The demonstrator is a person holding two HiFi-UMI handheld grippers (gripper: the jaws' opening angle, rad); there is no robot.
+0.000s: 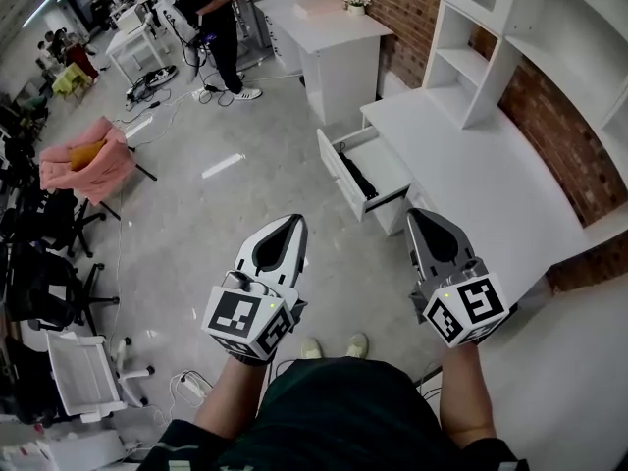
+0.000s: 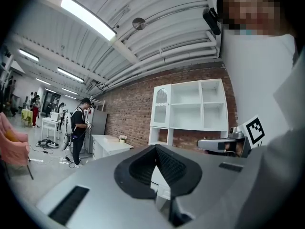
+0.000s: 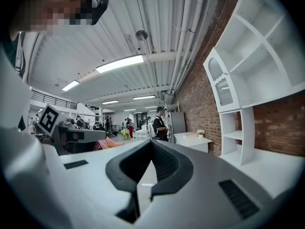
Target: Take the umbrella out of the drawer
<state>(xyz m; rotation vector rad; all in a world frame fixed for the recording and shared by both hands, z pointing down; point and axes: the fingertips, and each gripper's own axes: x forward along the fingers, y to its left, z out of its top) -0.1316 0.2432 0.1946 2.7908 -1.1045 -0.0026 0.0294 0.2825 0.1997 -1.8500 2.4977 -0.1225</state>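
The white drawer (image 1: 335,172) stands pulled out from the white desk (image 1: 471,165), ahead of me and slightly right. A dark folded umbrella (image 1: 359,179) lies lengthwise inside it. My left gripper (image 1: 291,222) and right gripper (image 1: 424,216) are held level, side by side in front of my body, short of the drawer and apart from it. Both have their jaws closed with nothing between them. The left gripper view looks over its closed jaws (image 2: 156,148) toward a brick wall and white shelves. Over its own closed jaws (image 3: 152,143), the right gripper view looks along the desk.
A white shelf unit (image 1: 510,27) stands on the desk against the brick wall. Farther back is a white cabinet (image 1: 329,42) with a small flower pot (image 1: 356,1). A person (image 1: 211,13) stands at the back. A pink-draped chair (image 1: 88,160) and cables are at the left.
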